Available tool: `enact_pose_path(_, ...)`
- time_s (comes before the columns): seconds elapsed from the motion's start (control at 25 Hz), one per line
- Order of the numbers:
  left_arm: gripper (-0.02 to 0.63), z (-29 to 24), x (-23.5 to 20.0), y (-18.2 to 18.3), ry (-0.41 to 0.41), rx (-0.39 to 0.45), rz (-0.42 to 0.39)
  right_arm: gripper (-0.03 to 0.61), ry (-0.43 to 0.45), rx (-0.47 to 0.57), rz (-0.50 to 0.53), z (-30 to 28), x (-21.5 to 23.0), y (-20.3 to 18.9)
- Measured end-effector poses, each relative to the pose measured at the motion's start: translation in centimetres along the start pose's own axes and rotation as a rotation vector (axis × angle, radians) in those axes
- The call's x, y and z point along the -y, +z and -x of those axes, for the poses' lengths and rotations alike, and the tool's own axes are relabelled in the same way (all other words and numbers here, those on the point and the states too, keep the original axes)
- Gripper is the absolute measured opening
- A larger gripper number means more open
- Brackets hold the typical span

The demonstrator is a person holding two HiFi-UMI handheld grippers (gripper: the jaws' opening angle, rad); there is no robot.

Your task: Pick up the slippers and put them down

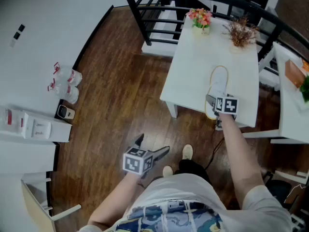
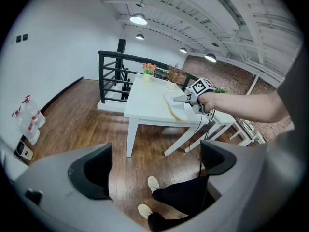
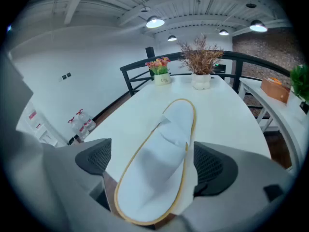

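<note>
Between the jaws of the right gripper (image 3: 153, 166) we find the slipper (image 1: 218, 85), a white one with a tan rim. The jaws stand wide apart on either side of its heel half. The right pad sits against or just beside the rim, the left pad stands clear, and we record no clamp on it. The slipper lies flat on the white table (image 1: 193, 66), lengthwise from the table's near edge toward its middle, with the heel projecting slightly over that edge. We see only this one slipper in any view.

The left gripper (image 2: 154, 168) is held low, well off the table's near corner and over the wooden floor (image 1: 125, 100). Its jaws are spread and nothing sits between them; beyond them we see only the floor and the person's shoes (image 2: 153, 182).

At the table's far edge stand a small flower pot (image 1: 201, 19) and a pot of dried stems (image 1: 240, 33), both well apart from the slipper.

We judge the step in hand to be the pick-up, at the point before the grasp. The next move calls for closing the right jaws squarely across the heel section, then lifting straight off the table. The soft upper may fold under the pads, so a firm, centred bite seems advisable.
</note>
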State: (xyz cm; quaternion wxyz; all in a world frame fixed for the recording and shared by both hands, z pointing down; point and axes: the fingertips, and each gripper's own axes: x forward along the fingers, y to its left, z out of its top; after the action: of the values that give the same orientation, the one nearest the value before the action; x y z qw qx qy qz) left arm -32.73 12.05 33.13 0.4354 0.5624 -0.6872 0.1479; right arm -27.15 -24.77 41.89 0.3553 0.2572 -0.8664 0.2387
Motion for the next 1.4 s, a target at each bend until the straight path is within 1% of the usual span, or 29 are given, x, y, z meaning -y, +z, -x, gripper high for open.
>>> enact_pose_path(0.2,0.569,-1.5,0.3,1.5,0.010,-0.003,0.000,0.546,-0.089,-0.083,0.014,-5.1,3.0,1.2)
enact_pose_path(0.32,0.569,-1.8,0.3,1.8,0.021,-0.014,0.009,0.546,-0.123,-0.146,0.027,-7.2,3.9,0.8)
enact_pose_path(0.4,0.569,-2.0,0.4,1.9,0.028,-0.016,0.024,0.548,-0.123,-0.165,0.033,-8.3,4.0,0.8)
enact_pose_path(0.48,0.568,-1.9,0.3,2.0,0.036,-0.012,0.037,0.548,-0.109,-0.149,0.051,-8.9,3.4,1.2)
enact_pose_path(0.56,0.569,-1.8,0.1,1.9,0.044,-0.012,0.051,0.551,-0.112,-0.181,0.044,-8.6,3.1,0.5)
enact_pose_path(0.64,0.568,-1.9,-0.2,1.8,0.046,-0.010,0.064,0.541,-0.076,-0.202,0.022,-8.4,2.5,-0.1)
enact_pose_path(0.72,0.569,-2.3,-0.3,1.8,0.045,-0.008,0.071,0.527,-0.057,-0.201,0.031,-8.3,2.7,-0.1)
enact_pose_path(0.84,0.568,-2.8,-0.2,2.1,0.039,-0.006,0.070,0.515,-0.073,-0.181,0.094,-7.9,4.1,0.4)
enact_pose_path(0.96,0.568,-3.2,0.1,2.6,0.033,-0.004,0.059,0.504,-0.036,-0.180,0.102,-7.2,4.0,0.1)
enact_pose_path(1.0,0.568,-3.4,0.2,2.8,0.032,-0.005,0.053,0.462,-0.023,-0.177,0.103,-6.9,4.0,0.1)
enact_pose_path(1.2,0.569,-4.5,1.3,4.3,0.002,0.000,0.003,0.443,-0.005,-0.139,0.151,-5.0,4.2,0.6)
enact_pose_path(1.4,0.568,-4.8,2.8,5.4,-0.048,0.021,-0.070,0.439,-0.017,-0.090,0.132,-0.8,4.7,0.3)
